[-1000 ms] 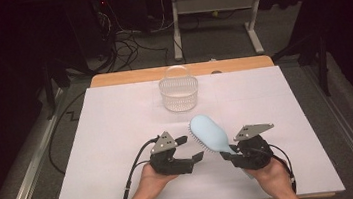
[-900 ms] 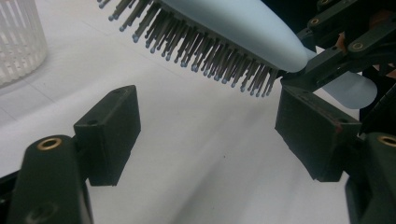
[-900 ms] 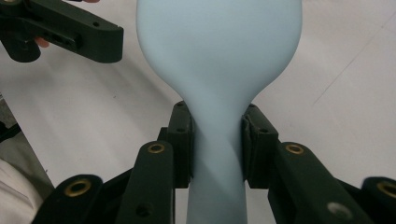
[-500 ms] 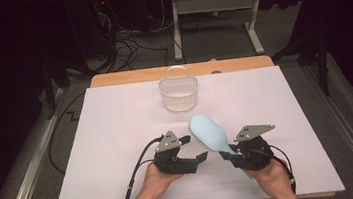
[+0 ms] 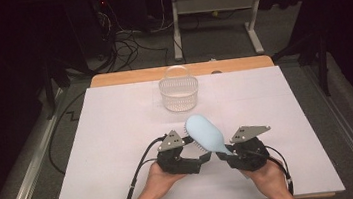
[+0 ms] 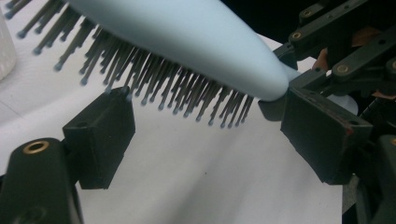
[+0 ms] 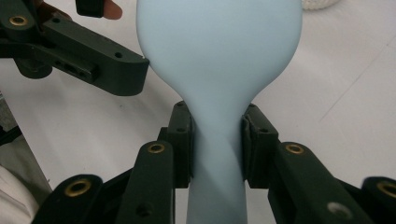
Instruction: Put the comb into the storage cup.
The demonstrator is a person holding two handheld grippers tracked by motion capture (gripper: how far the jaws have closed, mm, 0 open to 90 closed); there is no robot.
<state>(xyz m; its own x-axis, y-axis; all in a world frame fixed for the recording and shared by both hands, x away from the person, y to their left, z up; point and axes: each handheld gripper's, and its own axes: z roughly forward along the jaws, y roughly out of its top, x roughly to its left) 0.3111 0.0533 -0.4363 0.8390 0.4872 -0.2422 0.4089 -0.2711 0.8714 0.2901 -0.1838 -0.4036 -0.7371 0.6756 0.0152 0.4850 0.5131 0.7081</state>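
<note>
A light blue hairbrush [image 5: 204,131] is held off the white table cover with its bristles [image 6: 154,79] pointing down. My right gripper [image 5: 225,153] is shut on its handle [image 7: 217,154], one pad on each side of the neck. My left gripper [image 5: 198,151] faces it from the left, and its jaws have just been opening. They now stand wide under the brush head [image 6: 187,32]. The bristle tips hang over the gap and brush the top of one black pad [image 6: 100,135], while the other pad [image 6: 322,133] stays clear near the neck.
A clear plastic basket [image 5: 179,93] with a hoop handle stands upright at the back middle of the table. The white cover [image 5: 118,136] spreads wide to both sides. Cables trail from both grippers toward the front edge. A wooden table edge [image 5: 126,77] shows behind the cover.
The left gripper's jaws have spread a little wider beside the brush head. The brush and the right gripper stay where they were.
</note>
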